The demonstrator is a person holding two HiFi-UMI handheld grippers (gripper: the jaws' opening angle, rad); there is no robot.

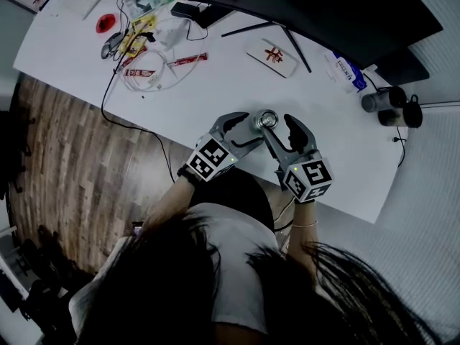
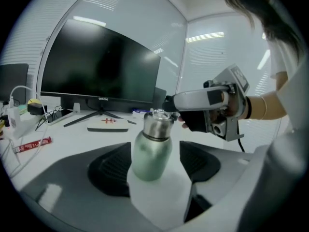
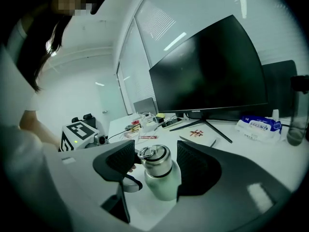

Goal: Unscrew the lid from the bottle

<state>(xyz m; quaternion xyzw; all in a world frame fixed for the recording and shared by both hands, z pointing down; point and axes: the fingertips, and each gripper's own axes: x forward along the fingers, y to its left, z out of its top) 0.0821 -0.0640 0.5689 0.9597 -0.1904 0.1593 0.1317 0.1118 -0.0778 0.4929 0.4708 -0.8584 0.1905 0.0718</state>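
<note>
A pale green bottle [image 2: 150,156] with a steel lid [image 2: 157,124] stands a little tilted on the white table [image 1: 215,85], near its front edge. My left gripper [image 2: 153,151] is open around the bottle's body, with table showing between each pad and the bottle. From the other side, my right gripper [image 3: 155,151] is open around the lid [image 3: 154,159]. Its right pad sits close against the bottle [image 3: 161,182], and its left pad stands a little apart. From above, both grippers [image 1: 255,129] [image 1: 282,126] meet at the lid [image 1: 267,120]. A dark strap loop [image 3: 129,183] hangs by the bottle.
A large dark monitor [image 1: 309,6] on a splayed stand runs along the back. A white box with red print [image 1: 272,54] lies in front of it. Cables and small packets [image 1: 144,42] clutter the far left. A wipes pack [image 1: 348,70] and dark cups [image 1: 392,106] sit at the right.
</note>
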